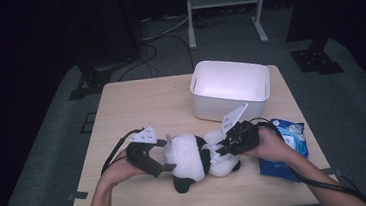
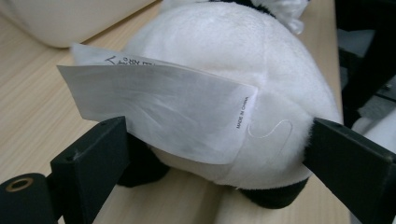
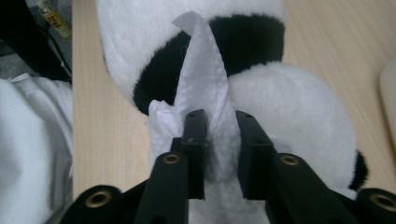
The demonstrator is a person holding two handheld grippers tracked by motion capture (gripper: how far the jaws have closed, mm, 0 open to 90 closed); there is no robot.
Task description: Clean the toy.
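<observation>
In the high view, the panda plush toy (image 1: 196, 157) lies on its side on the wooden surface (image 1: 136, 107), near the front edge, between the two hands. The left tool (image 1: 164, 156) stands at the toy's rear end with its jaws spread around the white body, probably to keep the toy from sliding. The right tool (image 1: 223, 146) is at the other end of the toy and nips a white tissue (image 1: 214, 145) there. Behind the toy stands a white plastic bin (image 1: 229, 86), and a blue packet of wipes (image 1: 286, 146) lies under the right forearm, just beside the toy; neither blocks the work.

In the left gripper view, the jaws stand wide on both sides of the plush toy's (image 2: 233, 60) round white body; whether they press the fur I cannot tell. A sewn-in care label (image 2: 159, 109) sticks out in front of one jaw.

In the right gripper view, the narrow jaws are closed on the crumpled tissue (image 3: 205, 93), which lies against the toy's (image 3: 289, 102) black and white fur, as if to wipe it.
</observation>
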